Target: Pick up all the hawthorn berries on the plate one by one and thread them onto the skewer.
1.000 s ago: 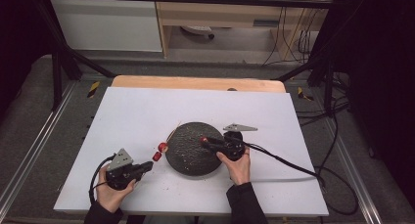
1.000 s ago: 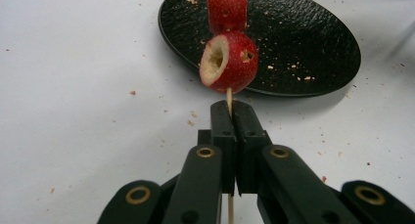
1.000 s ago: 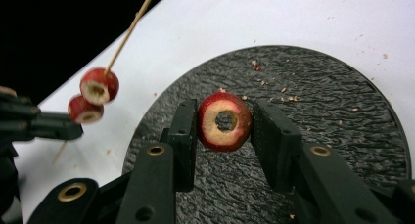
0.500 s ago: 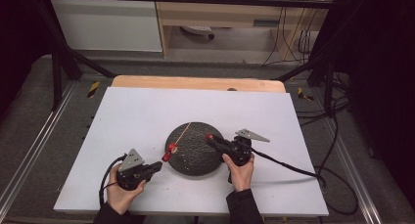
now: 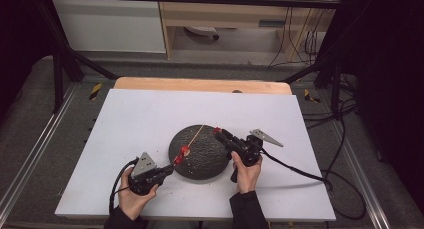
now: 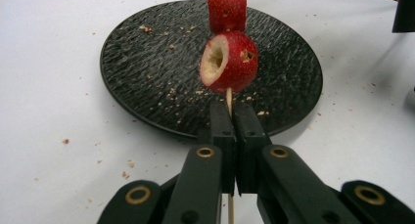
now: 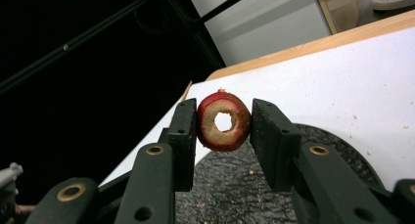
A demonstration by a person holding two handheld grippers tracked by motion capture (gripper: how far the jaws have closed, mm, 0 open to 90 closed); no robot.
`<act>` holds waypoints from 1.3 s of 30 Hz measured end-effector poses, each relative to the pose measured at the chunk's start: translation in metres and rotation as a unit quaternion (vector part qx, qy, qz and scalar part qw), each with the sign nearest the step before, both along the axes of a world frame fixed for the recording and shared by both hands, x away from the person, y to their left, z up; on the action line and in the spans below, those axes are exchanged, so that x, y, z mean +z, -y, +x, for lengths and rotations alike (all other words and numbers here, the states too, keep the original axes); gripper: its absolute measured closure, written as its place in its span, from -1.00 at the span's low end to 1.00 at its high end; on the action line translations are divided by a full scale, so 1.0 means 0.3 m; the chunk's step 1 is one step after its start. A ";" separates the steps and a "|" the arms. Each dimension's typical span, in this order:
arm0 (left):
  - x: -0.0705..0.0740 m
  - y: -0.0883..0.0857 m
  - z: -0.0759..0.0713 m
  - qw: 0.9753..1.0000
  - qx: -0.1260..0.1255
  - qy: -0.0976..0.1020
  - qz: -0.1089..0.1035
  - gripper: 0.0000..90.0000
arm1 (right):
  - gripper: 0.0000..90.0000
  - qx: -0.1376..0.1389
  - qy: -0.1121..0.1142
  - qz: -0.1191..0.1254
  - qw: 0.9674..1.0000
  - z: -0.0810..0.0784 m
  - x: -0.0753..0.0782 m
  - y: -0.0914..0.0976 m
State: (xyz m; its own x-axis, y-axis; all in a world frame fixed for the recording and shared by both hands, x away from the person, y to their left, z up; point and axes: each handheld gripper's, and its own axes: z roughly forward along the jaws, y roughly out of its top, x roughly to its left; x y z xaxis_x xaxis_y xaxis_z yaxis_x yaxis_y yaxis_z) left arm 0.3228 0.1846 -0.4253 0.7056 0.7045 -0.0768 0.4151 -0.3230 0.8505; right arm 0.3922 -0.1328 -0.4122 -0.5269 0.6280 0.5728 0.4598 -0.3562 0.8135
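A round black plate (image 5: 200,161) lies on the white table (image 5: 150,114). My left gripper (image 5: 172,168) sits at the plate's near left edge, shut on a thin wooden skewer (image 5: 196,135) that slants over the plate. In the left gripper view the jaws (image 6: 234,109) pinch the skewer (image 6: 228,94) just below two red fruit pieces (image 6: 230,62) threaded on it. At the plate's far right edge, my right gripper (image 5: 218,131) is shut on a red fruit ring. The right gripper view shows that ring (image 7: 223,121), with a hole through it, squeezed between the pads (image 7: 183,131).
Crumbs dot the plate (image 6: 147,53) and the table around it. A wooden strip (image 5: 200,84) runs along the table's far edge. The right gripper's cable (image 5: 300,171) trails off the table's right side. Metal rails (image 5: 40,139) flank the table.
My left gripper has carried the skewer rightward until its fruit hangs over the plate. The right gripper has swung slightly, shifting its red ring toward the plate's far edge.
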 end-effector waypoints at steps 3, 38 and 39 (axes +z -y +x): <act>0.005 0.012 -0.003 1.000 -0.002 0.004 -0.002 0.96 | 0.42 -0.008 0.002 0.012 1.000 0.006 0.013 0.006; 0.009 0.131 -0.011 1.000 -0.013 0.008 -0.017 0.96 | 0.42 -0.071 0.034 0.113 0.991 0.044 0.032 0.004; 0.008 0.132 -0.011 1.000 -0.013 0.008 -0.017 0.96 | 0.42 -0.071 0.034 0.113 0.990 0.043 0.032 0.003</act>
